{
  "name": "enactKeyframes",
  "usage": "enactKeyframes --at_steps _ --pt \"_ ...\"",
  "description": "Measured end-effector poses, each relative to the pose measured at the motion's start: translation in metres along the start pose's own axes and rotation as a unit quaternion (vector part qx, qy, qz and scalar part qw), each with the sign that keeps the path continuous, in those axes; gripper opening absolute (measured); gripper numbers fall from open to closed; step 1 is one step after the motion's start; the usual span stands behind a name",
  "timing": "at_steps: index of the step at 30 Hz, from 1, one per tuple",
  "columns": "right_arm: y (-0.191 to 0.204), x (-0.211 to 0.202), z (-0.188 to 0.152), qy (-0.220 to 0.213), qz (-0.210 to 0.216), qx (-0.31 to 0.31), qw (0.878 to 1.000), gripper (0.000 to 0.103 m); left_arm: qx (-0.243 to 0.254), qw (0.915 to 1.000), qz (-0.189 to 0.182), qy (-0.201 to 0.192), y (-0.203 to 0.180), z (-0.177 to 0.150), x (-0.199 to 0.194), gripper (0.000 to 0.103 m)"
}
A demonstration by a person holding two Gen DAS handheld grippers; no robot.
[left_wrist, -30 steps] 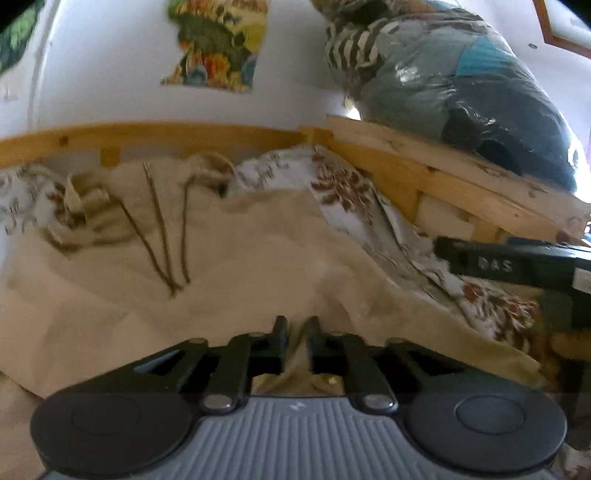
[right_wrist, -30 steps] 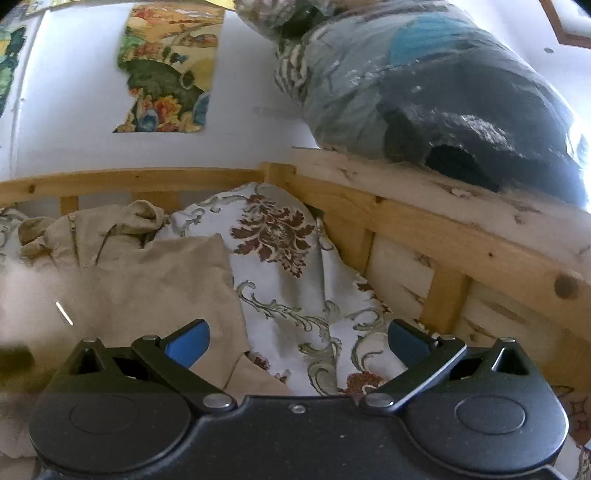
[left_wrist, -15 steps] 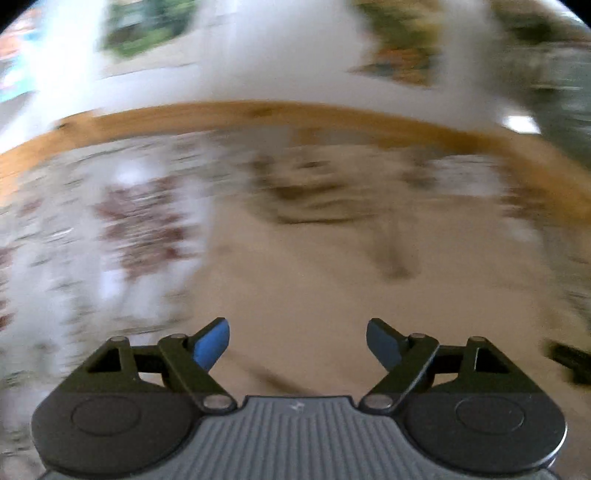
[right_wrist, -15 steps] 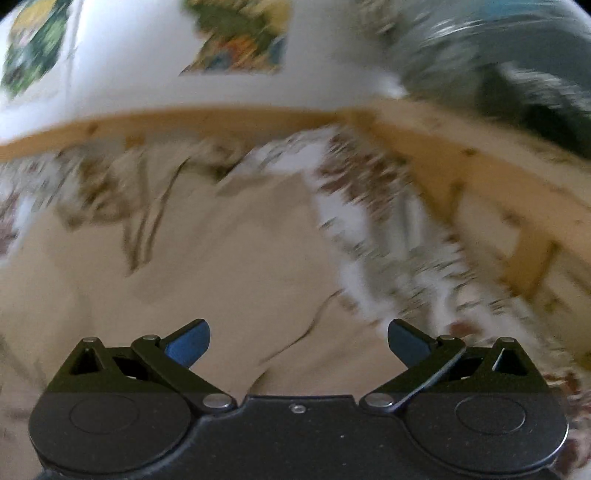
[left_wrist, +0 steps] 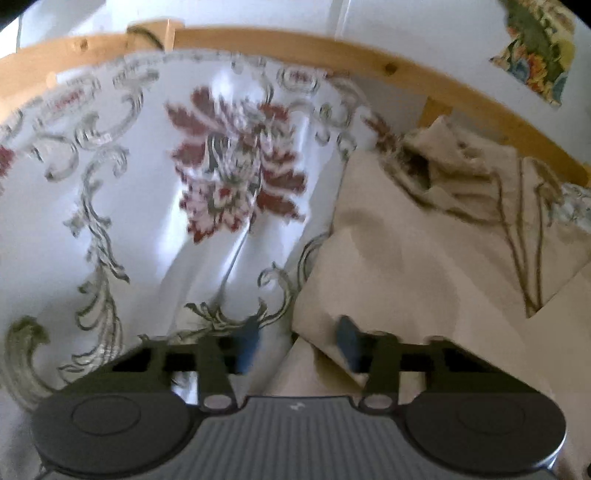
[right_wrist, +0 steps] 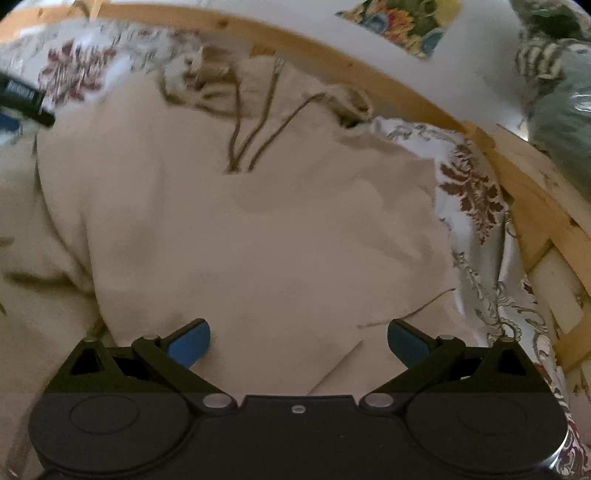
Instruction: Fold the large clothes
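A beige hooded sweatshirt (right_wrist: 266, 229) lies spread on a bed, on top of a white bedsheet (left_wrist: 155, 206) with a red and grey flower pattern. Its crumpled hood (right_wrist: 207, 74) and brown drawstrings (right_wrist: 255, 125) are at the far side, close to the wooden bed frame (right_wrist: 369, 70).

The left gripper (left_wrist: 299, 341) is low over the left edge of the sweatshirt, where the beige cloth meets the sheet. Its jaws are closing, and a fold of the beige edge sits between them, near the right blue pad; whether the pads already press on it I cannot tell, because this part is blurred.

The right gripper (right_wrist: 298, 341) hangs over the near part of the sweatshirt. Its jaws are wide apart and hold nothing; the cloth lies flat under them.

A colourful picture (right_wrist: 402, 22) is on the white wall, and a plastic-wrapped bundle (right_wrist: 557, 96) stands at the right behind the frame
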State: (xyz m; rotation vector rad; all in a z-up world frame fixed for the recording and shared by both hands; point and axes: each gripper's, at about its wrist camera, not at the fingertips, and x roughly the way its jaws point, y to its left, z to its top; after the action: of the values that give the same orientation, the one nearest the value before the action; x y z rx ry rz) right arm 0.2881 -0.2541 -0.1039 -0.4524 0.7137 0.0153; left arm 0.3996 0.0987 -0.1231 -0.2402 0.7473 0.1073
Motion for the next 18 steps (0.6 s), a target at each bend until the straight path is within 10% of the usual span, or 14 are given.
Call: enactKeyframes --at_steps 11,13,15,18 --pt "0.008 0.013 -0.006 0.02 -0.044 -0.051 0.998 0.102 0.075 0.9957 0.054 0.002 -0.027 -0.003 0.001 0.031" --pt "0.003 0.011 -0.006 0.015 -0.044 -0.034 0.998 0.102 0.073 0.996 0.046 -0.022 -0.037 -0.002 -0.015 0.038" --pt "0.003 0.004 -0.005 -0.011 -0.042 -0.024 0.999 0.102 0.096 0.9937 0.0 -0.058 -0.054 -0.004 -0.037 0.072" --pt "0.007 -0.008 -0.001 -0.059 -0.018 -0.024 0.998 0.102 0.152 0.9825 -0.054 -0.093 -0.088 -0.017 -0.061 0.077"
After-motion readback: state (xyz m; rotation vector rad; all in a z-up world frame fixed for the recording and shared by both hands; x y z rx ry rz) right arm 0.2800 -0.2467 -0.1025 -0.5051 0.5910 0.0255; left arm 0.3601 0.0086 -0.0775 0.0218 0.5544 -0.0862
